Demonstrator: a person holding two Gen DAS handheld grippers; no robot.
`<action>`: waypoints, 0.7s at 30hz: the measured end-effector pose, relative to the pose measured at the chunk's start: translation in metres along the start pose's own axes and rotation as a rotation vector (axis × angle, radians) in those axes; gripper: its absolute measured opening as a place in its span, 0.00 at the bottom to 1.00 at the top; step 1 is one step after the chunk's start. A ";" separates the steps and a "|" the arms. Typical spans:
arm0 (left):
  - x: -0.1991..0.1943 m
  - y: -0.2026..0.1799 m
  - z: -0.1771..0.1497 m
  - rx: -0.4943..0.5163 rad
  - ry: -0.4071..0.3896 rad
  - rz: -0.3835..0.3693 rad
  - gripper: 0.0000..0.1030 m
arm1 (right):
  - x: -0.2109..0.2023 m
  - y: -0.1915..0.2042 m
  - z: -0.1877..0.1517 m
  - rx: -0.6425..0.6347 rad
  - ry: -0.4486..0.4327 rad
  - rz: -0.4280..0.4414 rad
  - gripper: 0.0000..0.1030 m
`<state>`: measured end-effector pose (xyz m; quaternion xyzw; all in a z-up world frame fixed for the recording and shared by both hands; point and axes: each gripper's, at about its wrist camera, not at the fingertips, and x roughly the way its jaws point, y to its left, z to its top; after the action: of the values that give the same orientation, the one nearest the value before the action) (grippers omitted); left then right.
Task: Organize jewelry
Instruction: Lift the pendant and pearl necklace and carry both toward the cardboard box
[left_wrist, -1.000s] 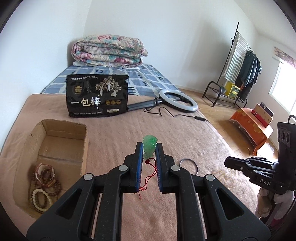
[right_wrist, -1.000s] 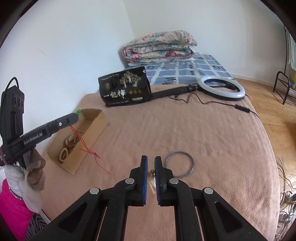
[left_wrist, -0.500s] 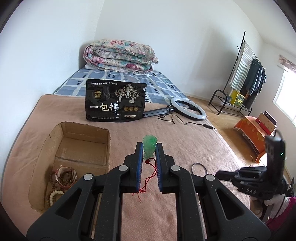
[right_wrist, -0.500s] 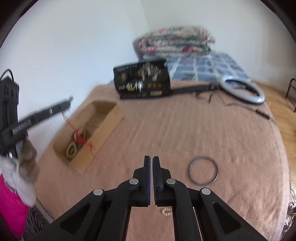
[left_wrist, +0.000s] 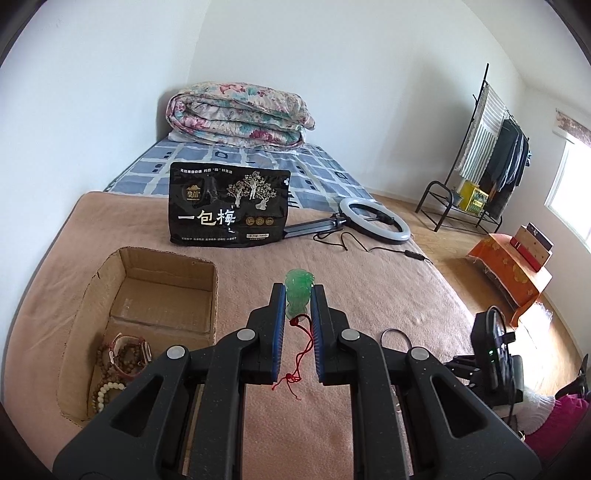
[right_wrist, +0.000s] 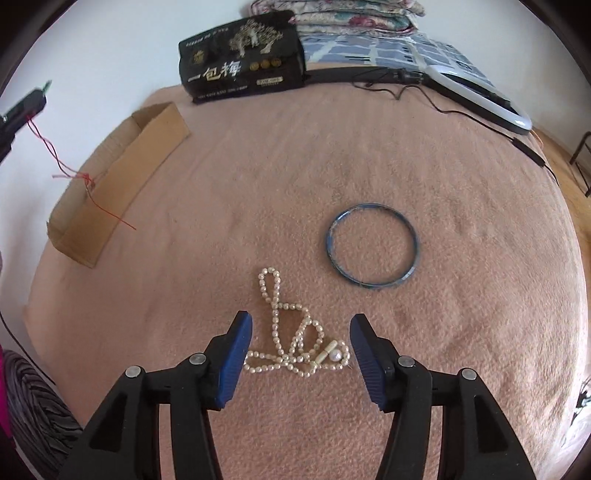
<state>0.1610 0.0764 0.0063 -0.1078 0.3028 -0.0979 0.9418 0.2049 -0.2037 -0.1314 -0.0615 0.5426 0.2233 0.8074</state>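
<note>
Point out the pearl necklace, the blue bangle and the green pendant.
pearl necklace (right_wrist: 291, 345): right wrist view, on the tangled middle strands.
blue bangle (right_wrist: 332, 230): right wrist view, on its left rim.
green pendant (left_wrist: 298, 291): left wrist view, on the carved body.

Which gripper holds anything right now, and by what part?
Left gripper clamps the green pendant by its lower body. Right gripper, jaws opening around the pearl necklace, holds nothing.
</note>
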 end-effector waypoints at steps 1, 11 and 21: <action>0.001 0.000 0.000 0.000 0.001 0.001 0.12 | 0.005 0.003 0.001 -0.015 0.009 -0.002 0.57; 0.010 0.002 -0.003 -0.007 0.019 0.003 0.12 | 0.030 0.012 0.006 -0.102 0.046 -0.079 0.23; 0.003 0.003 -0.001 -0.013 0.000 -0.013 0.12 | -0.006 0.010 0.010 -0.044 -0.039 -0.057 0.05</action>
<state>0.1629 0.0781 0.0031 -0.1161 0.3027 -0.1020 0.9405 0.2071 -0.1930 -0.1204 -0.0902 0.5197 0.2133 0.8224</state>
